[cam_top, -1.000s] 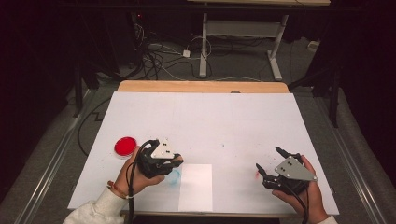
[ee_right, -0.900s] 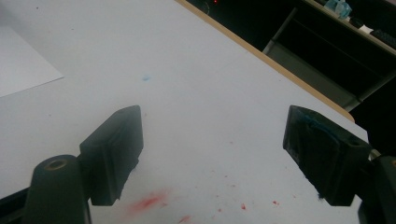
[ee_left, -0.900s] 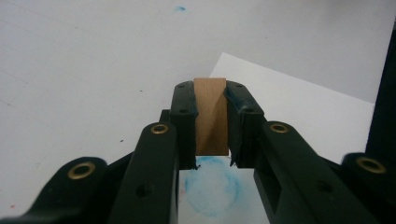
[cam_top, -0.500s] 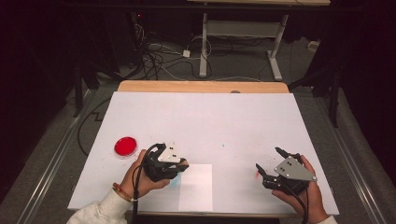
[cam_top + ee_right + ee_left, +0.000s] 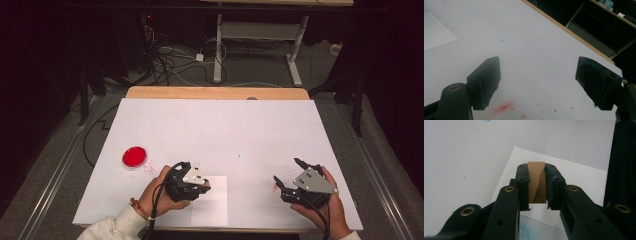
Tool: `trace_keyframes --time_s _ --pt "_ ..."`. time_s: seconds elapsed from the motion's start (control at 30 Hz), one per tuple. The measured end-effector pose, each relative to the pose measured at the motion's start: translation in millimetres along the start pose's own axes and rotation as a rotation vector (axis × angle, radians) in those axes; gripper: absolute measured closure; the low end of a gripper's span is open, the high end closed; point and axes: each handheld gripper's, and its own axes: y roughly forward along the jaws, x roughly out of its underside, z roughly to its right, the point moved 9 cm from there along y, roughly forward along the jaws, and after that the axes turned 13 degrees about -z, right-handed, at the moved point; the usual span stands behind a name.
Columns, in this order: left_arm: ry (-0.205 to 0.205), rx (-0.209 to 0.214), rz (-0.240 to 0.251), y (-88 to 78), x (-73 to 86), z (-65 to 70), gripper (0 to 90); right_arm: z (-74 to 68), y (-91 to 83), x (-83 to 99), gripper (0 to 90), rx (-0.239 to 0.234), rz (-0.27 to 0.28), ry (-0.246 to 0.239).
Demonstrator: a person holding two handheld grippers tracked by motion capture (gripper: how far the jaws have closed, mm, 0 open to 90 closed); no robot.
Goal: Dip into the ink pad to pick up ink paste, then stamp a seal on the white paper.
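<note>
Left claw (image 5: pixel 537 185) around possibly wooden block (image 5: pixel 537 181), above paper (image 5: pixel 576 173).

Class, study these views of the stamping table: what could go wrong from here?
1. The wooden block is pinched only at its sides by the left tool; it could slip or twist over the white sheet.
2. Red smears beside the open right tool could stain anything placed there.

From my high view the white-covered rectangular worktop (image 5: pixel 220 135) is evenly lit from above, while the room around it sits almost black. My gripper views look soft, the near black jaws blurred and grainy.
</note>
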Motion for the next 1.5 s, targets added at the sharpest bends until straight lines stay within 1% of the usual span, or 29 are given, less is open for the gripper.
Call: trace_keyframes --time_s 0.27,0.33,0.43,0.57,0.63,0.8,1.0,1.13,1.27,1.37,1.5 --pt "0.026 0.01 -0.018 7.4 -0.9 5.1 73.4 0.6 -0.8 0.1 20.4 0.001 0.001 0.004" --pt "0.02 0.021 -0.013 7.5 -1.1 4.9 73.4 0.5 0.5 -0.6 20.4 -0.001 0.0 0.003" --pt "0.025 0.031 -0.014 10.4 -0.7 5.6 73.4 0.1 2.7 -1.7 20.5 -0.005 -0.003 0.003" --pt "0.036 0.045 -0.027 16.1 0.7 7.5 73.4 -0.3 6.1 -1.4 20.6 -0.009 -0.013 0.007" --pt "0.041 0.045 -0.036 17.5 1.3 8.4 73.4 -1.1 6.7 -1.9 20.6 -0.01 -0.015 0.003" --pt "0.043 0.048 -0.038 18.4 1.0 9.5 73.4 -2.0 6.6 -2.4 20.6 -0.013 -0.015 0.004" --pt "0.047 0.049 -0.055 23.6 1.8 11.9 73.4 -2.4 6.7 -2.1 20.6 -0.014 -0.015 0.0" --pt "0.047 0.061 -0.06 27.7 0.8 13.9 73.4 -3.1 6.3 -3.7 20.7 -0.019 -0.011 -0.009" --pt "0.048 0.07 -0.068 31.2 1.6 14.8 73.4 -3.4 7.9 -4.8 20.8 -0.023 -0.009 -0.006" --pt "0.057 0.071 -0.085 35.9 2.9 16.3 73.4 -4.4 8.6 -3.3 20.8 -0.026 -0.015 -0.011" --pt "0.059 0.089 -0.098 40.4 3.6 17.9 73.4 -4.6 6.8 -4.4 20.7 -0.024 -0.007 -0.013"
